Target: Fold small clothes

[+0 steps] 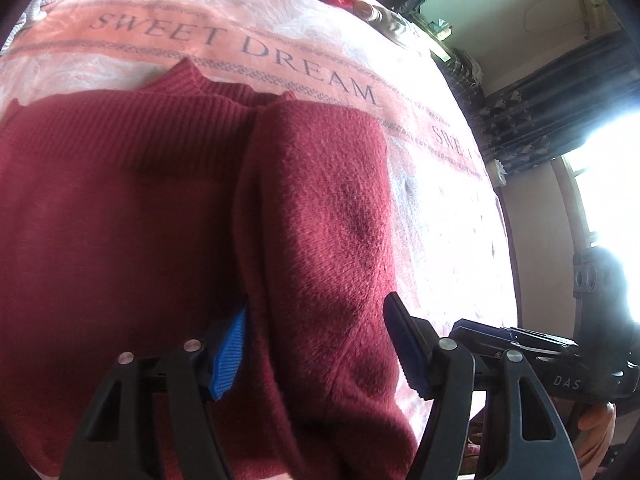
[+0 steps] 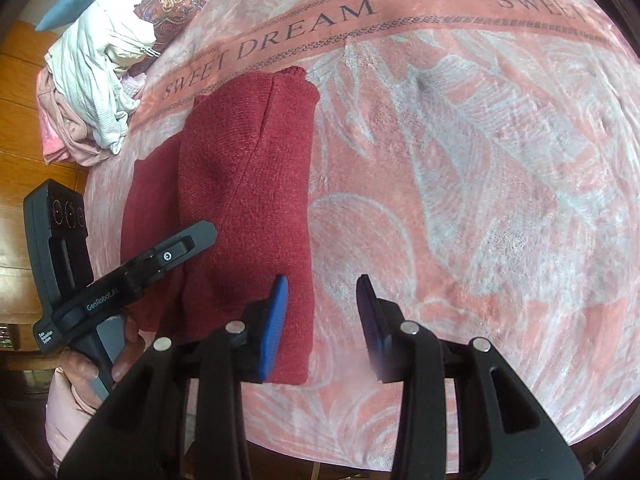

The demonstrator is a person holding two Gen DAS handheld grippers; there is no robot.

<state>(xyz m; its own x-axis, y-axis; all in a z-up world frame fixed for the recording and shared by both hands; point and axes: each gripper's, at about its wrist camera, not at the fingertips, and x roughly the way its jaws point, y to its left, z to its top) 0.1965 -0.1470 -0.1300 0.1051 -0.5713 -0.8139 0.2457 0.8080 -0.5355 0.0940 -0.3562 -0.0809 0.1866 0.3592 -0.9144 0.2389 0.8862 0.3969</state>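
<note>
Left gripper (image 1: 316,344) is spread wide over the folded-in flap of the dark red knit sweater (image 1: 168,208), not pinching it. Right gripper (image 2: 322,320) hangs open too, just off the sweater's edge. Sweater lies on the pink "SWEET DREAM" fleece blanket (image 2: 460,152).

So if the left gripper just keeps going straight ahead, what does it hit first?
Most likely the red sweater: the left gripper is open with the folded-over panel lying between and ahead of its fingers. Depth is hard to judge.
</note>
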